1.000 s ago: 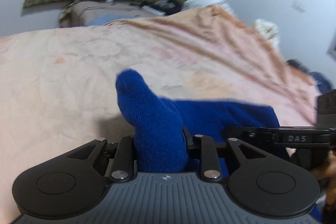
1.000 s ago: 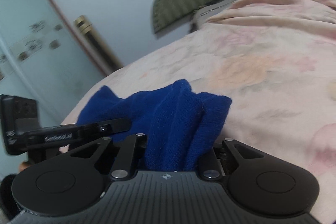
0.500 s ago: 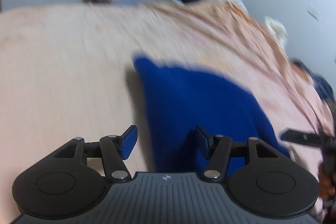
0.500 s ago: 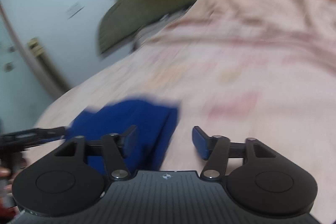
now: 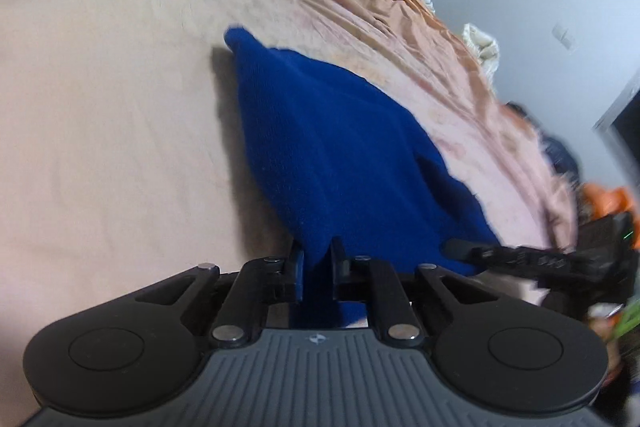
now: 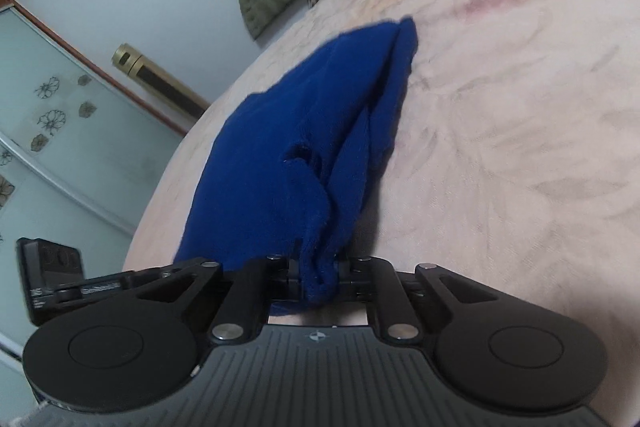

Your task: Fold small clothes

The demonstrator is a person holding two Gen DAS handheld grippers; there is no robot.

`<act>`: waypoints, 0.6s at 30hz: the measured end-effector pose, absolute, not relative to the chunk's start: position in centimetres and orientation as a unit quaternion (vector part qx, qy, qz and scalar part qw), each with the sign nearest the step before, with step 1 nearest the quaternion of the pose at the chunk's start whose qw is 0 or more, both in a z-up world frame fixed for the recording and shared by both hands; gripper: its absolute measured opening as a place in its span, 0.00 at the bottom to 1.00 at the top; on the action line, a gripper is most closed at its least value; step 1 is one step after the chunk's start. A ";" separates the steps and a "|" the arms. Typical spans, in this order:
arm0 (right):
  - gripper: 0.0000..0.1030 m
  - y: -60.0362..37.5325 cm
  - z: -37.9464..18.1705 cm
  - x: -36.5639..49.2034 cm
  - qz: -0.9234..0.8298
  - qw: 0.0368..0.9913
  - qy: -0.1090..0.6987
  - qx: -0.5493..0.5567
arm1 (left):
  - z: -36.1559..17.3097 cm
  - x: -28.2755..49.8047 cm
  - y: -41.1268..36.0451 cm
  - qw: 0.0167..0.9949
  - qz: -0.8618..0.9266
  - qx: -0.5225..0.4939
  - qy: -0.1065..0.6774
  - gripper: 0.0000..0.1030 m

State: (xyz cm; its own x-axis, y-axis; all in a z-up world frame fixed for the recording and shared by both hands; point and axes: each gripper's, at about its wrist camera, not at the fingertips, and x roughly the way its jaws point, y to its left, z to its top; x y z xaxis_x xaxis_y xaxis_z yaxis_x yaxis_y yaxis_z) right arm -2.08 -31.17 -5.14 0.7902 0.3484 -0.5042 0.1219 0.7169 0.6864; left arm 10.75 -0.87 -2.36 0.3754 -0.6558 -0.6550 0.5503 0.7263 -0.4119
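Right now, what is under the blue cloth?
The blue cloth lies on a pink flowered bedsheet, which shows all around it. Whatever is directly beneath the cloth's middle is covered, so I cannot tell.

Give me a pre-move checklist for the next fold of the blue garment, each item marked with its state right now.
1. Left gripper has the blue garment between its closing jaws at the near edge: ok.
2. Right gripper is closing on a bunched near corner of the garment, cloth between the pads: ok.
3. Garment lies flat on the pink bedsheet: not ok; a ridge of loose layers stands up near the right gripper.
4. Sheet beyond the far edge is free for the fold: ok.
5. Far corners line up: cannot tell.
6. Each gripper holds all the layers: cannot tell.
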 end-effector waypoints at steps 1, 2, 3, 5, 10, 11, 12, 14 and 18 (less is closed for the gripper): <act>0.13 -30.9 -4.8 -2.4 0.062 0.877 0.315 0.357 | -2.3 10.0 -1.1 0.842 -0.341 -0.034 0.416 0.12; 0.13 -30.6 -4.5 -2.7 0.054 0.882 0.318 0.343 | -2.2 9.2 -1.2 0.854 -0.322 -0.010 0.409 0.12; 0.15 -30.2 -4.3 -2.9 0.037 0.886 0.326 0.327 | -2.0 8.1 -1.5 0.868 -0.303 0.018 0.393 0.14; 0.26 -29.4 -3.2 -3.7 -0.026 0.904 0.321 0.281 | -1.6 6.2 -1.8 0.885 -0.281 0.051 0.368 0.25; 0.35 -24.1 1.0 -4.8 -0.075 0.957 0.239 0.145 | -2.0 3.3 -2.2 0.913 -0.209 0.062 0.344 0.79; 0.36 -23.1 1.1 -4.4 -0.057 0.960 0.242 0.129 | -2.1 3.0 -2.4 0.915 -0.200 0.071 0.344 0.79; 0.41 -22.2 0.9 -3.8 -0.040 0.960 0.250 0.117 | -2.2 2.7 -2.5 0.915 -0.192 0.078 0.347 0.79; 0.40 -21.5 -0.2 -2.6 -0.034 0.956 0.269 0.108 | -2.4 2.1 -2.5 0.915 -0.185 0.076 0.350 0.79; 0.46 -22.9 -1.7 -2.7 -0.167 0.932 0.299 0.120 | -2.7 1.2 -2.2 0.918 -0.176 0.076 0.348 0.79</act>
